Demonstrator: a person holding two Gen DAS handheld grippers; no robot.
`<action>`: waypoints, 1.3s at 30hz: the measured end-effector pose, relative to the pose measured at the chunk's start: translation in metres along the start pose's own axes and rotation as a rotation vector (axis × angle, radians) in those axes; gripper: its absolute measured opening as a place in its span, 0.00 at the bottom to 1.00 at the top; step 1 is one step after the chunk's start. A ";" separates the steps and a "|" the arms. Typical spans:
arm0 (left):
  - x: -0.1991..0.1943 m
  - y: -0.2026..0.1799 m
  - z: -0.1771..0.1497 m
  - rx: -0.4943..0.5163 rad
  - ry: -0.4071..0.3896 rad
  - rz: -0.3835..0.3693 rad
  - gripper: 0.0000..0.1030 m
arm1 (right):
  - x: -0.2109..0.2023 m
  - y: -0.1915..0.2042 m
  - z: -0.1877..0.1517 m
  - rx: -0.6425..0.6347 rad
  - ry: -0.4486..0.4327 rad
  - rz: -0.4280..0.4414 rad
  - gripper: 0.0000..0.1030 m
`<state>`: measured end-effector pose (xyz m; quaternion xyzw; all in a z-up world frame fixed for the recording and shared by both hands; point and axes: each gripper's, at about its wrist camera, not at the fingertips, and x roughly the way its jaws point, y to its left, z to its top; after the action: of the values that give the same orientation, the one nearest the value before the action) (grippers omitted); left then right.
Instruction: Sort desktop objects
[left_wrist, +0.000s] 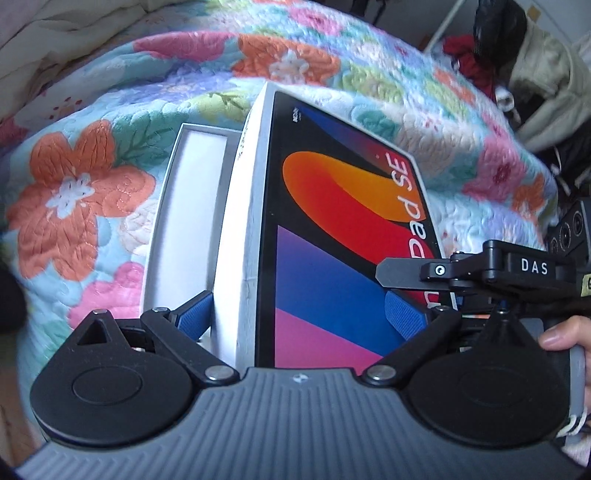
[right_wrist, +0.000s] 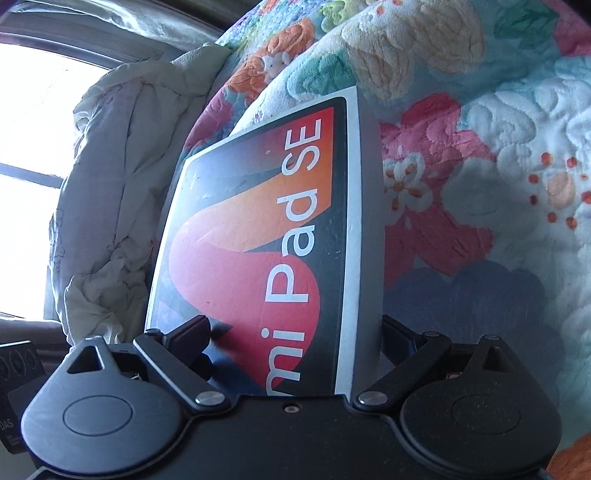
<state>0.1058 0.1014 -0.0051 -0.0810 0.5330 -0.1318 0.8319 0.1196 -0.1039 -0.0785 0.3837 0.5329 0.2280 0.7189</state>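
A tablet box lid (left_wrist: 332, 229) printed "Pad SE", black with orange, red, blue and pink shapes, is held on edge above the floral quilt. My left gripper (left_wrist: 299, 317) is shut on its near end, blue pads (left_wrist: 402, 317) on both faces. My right gripper (right_wrist: 291, 339) is shut on the same lid (right_wrist: 280, 221) from the other end; it shows in the left wrist view (left_wrist: 480, 273) at the lid's right edge. The open white box bottom (left_wrist: 188, 221) lies on the quilt just left of the lid.
The floral quilt (left_wrist: 92, 192) covers the bed. A rumpled white duvet (right_wrist: 110, 184) lies by the bright window. Clothes and bags (left_wrist: 535, 74) pile at the far right, and a black device (left_wrist: 569, 229) sits at the quilt's right edge.
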 end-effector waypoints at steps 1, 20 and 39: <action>-0.001 0.001 0.002 0.020 0.028 0.004 0.96 | 0.003 -0.001 -0.002 0.019 0.020 0.008 0.94; -0.002 -0.003 -0.006 0.364 0.127 0.125 0.92 | 0.033 0.021 -0.008 -0.088 0.044 -0.001 0.78; -0.003 0.008 0.009 0.384 0.145 0.091 0.92 | 0.039 0.033 -0.007 -0.173 0.006 -0.068 0.80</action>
<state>0.1133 0.1096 -0.0007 0.1130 0.5595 -0.1985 0.7967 0.1288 -0.0528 -0.0762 0.3010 0.5261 0.2499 0.7550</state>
